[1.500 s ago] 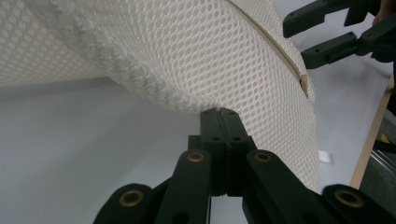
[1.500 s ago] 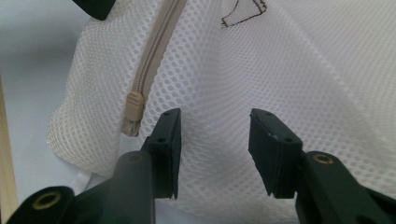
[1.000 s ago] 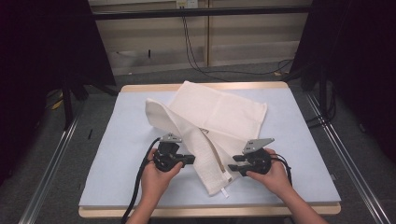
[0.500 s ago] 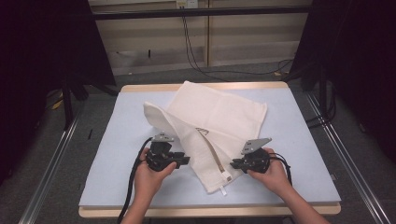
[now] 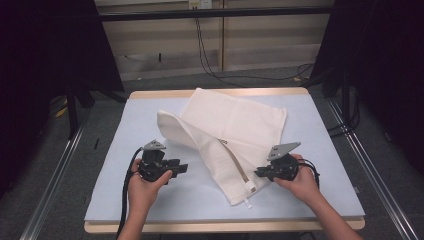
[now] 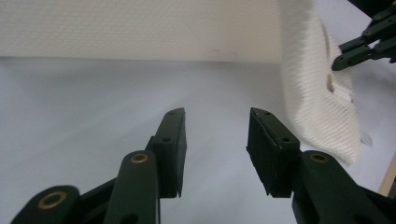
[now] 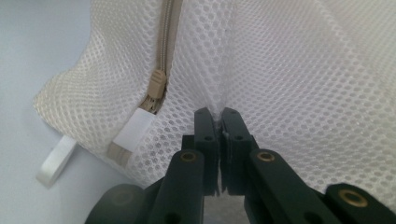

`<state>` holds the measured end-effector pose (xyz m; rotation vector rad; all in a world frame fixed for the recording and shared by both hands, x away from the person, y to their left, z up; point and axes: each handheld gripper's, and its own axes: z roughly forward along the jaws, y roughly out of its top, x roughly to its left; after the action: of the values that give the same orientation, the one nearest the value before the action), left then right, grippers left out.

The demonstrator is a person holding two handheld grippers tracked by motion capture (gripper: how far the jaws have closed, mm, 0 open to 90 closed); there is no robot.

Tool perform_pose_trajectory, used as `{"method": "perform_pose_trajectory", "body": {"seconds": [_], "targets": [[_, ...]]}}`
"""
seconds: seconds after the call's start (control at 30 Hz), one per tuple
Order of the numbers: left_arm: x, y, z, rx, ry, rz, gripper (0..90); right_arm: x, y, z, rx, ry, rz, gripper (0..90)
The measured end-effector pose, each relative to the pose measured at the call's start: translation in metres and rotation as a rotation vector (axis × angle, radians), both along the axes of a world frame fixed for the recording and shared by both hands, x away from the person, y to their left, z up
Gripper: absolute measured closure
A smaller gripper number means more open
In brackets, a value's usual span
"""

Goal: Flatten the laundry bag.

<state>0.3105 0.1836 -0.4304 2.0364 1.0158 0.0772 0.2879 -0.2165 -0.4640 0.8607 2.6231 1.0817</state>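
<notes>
A white mesh laundry bag [image 5: 235, 125] with a beige zipper [image 7: 159, 84] lies partly folded on the pale blue table mat [image 5: 125, 200]. My right gripper [image 5: 258, 173] is at the bag's near right edge. In the right gripper view it [image 7: 217, 114] is shut on a pinched ridge of mesh just right of the zipper's end. My left gripper [image 5: 182, 167] rests on the mat left of the bag and clear of it. Its jaws [image 6: 217, 121] have just been opening and nothing lies between them. The bag's corner [image 6: 313, 102] shows to their right.
A white pull tab [image 7: 56, 161] sticks out at the bag's near corner. The table's wooden front edge [image 5: 225, 227] runs close behind both hands. Metal rails [image 5: 50, 190] flank the table, and cables [image 5: 210, 55] trail on the floor beyond it.
The left gripper has let go of the bag, opened and slid left away from it. The right gripper has closed on the mesh near the zipper end.
</notes>
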Motion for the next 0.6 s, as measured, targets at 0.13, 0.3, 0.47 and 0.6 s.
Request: {"method": "perform_pose_trajectory", "body": {"seconds": [0.13, 0.3, 0.47, 0.6], "targets": [[0.002, 0.007, -0.001, -0.004, 0.005, 0.021, 57.5, -0.001, -0.016, 0.004, 0.021, 0.000, -0.016, 87.2], [0.003, 0.013, -0.003, 0.007, -0.003, 0.042, 56.7, -0.002, -0.021, 0.004, 0.062, 0.001, -0.038, 79.8], [0.005, 0.018, -0.005, 0.011, -0.003, 0.059, 54.9, -0.001, -0.019, 0.008, 0.131, 0.008, -0.045, 69.5], [0.006, 0.026, -0.006, 0.014, -0.003, 0.079, 53.3, -0.002, -0.012, 0.011, 0.167, 0.003, -0.048, 61.7]]}}
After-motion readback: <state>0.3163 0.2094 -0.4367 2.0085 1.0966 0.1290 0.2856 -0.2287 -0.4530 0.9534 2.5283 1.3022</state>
